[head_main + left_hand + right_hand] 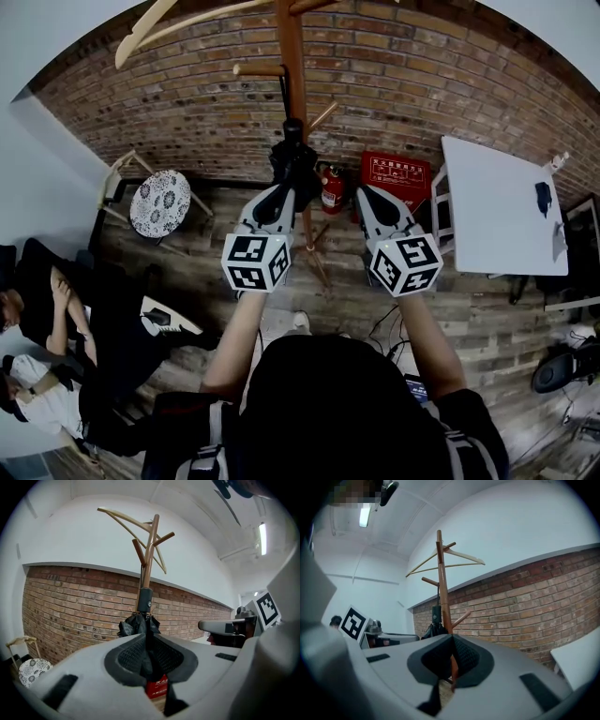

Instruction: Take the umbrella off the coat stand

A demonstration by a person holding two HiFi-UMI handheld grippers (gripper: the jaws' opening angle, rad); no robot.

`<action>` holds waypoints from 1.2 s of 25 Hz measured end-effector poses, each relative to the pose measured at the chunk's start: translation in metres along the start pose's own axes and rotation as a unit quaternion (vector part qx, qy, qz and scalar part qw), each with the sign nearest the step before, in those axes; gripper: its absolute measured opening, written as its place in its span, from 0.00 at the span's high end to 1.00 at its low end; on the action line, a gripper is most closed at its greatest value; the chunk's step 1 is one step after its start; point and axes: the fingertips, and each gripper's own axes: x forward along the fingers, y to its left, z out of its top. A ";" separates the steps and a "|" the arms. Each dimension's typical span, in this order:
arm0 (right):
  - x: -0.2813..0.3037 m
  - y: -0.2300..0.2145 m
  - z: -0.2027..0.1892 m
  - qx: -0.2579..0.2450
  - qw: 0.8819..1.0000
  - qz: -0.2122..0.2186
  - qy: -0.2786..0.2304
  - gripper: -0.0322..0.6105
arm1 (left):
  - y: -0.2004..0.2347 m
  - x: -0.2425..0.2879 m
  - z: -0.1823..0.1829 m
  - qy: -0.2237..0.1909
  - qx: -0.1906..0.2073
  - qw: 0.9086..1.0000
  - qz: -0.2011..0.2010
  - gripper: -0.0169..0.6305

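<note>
**Asker:** Fingers first; how do they stand?

**Me:** Both pairs are closed. The pads [131, 656] of my left gripper [149, 638] meet at the tips and clamp nothing. My right gripper [451, 639] is the same, pads together; only a sliver of the stand's pole shows through the slit beneath them.

**Asker:** And the umbrella?

**Me:** It is on the coat stand [292, 56]. The black folded umbrella [294, 159] hangs against the pole under the pegs, handle uppermost. My left tips point at its bunched canopy from just beside it; whether they touch it I cannot tell. My right gripper sits to the right of the pole, apart from it.

**Asker:** Any containers?

**Me:** One: a red cabinet [396, 175] with white lettering, on the floor against the brick wall [187, 103]. Only its lettered face shows, so what is inside I cannot tell. A red fire extinguisher [332, 187] stands just beside it, between it and the pole.

**Asker:** What else is around?

**Me:** A wooden hanger [150, 28] rides at the top of the stand; a round patterned stool [160, 202] stands to the left by the wall; a white table [497, 206] stands to the right, with a small dark object [544, 197] on it. People [37, 309] sit low at the far left, well apart from my grippers.
</note>
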 end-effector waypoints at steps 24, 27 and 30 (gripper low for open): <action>0.025 -0.020 -0.008 -0.006 0.999 -0.033 0.016 0.91 | 0.019 0.057 -0.003 0.000 0.011 1.000 -0.028 0.32; 0.027 -0.021 -0.009 -0.007 0.999 -0.036 0.018 0.91 | 0.021 0.063 -0.004 0.005 0.007 0.999 -0.033 0.32; 0.029 -0.024 -0.009 -0.006 0.999 -0.041 0.021 0.91 | 0.021 0.071 -0.005 0.016 0.001 0.999 -0.041 0.32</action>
